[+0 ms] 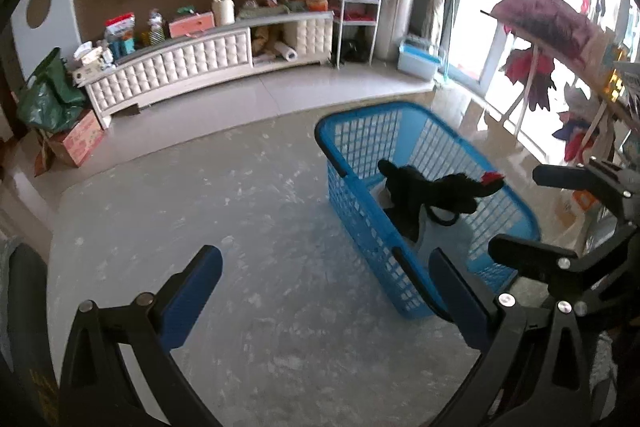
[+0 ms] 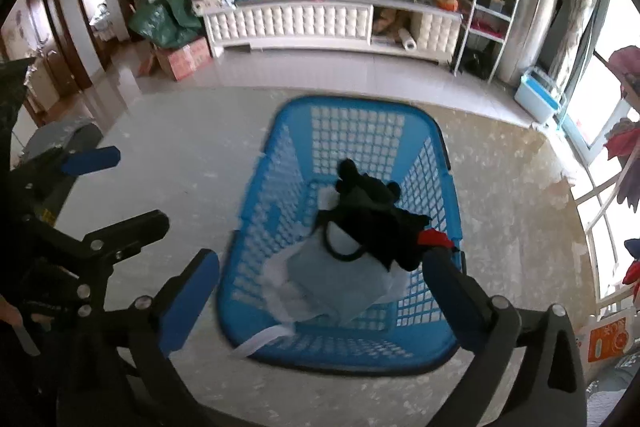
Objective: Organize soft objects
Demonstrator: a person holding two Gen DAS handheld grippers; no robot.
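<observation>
- Left wrist view, bottom: left hand-held gripper (image 1: pixel 320 291) spread wide, nothing between its blue pads, only grey mottled floor (image 1: pixel 200 207) under it.
- Same view, right of centre: blue basket (image 1: pixel 352 203) stands on the floor, seen from one corner; the right pad of the left hand-held gripper overlaps its near corner in the picture, contact can't be told.
- In the basket: black soft toy (image 1: pixel 424 191) with a red bit at one end, lying on pale cloth.
- Same view, right edge: right hand-held gripper (image 1: pixel 516 211) also spread, empty, beside the basket's right side.
- Right wrist view, left edge: the left hand-held gripper shows, one blue pad over the floor, left of the basket (image 2: pixel 280 187).
- Centre: basket seen from above; black toy (image 2: pixel 372 215) lies in its right half, on top of pale folded cloth (image 2: pixel 340 279). A white strip of cloth hangs over the near rim at lower left.
- Bottom: right hand-held gripper (image 2: pixel 320 267) jaws wide apart, straddling the basket's near end in the picture; nothing pinched, toy lies clear of the pads. Frame is blurred.
- Top of both views: long white cabinet (image 2: pixel 304 23) along the far wall, cluttered on top.
</observation>
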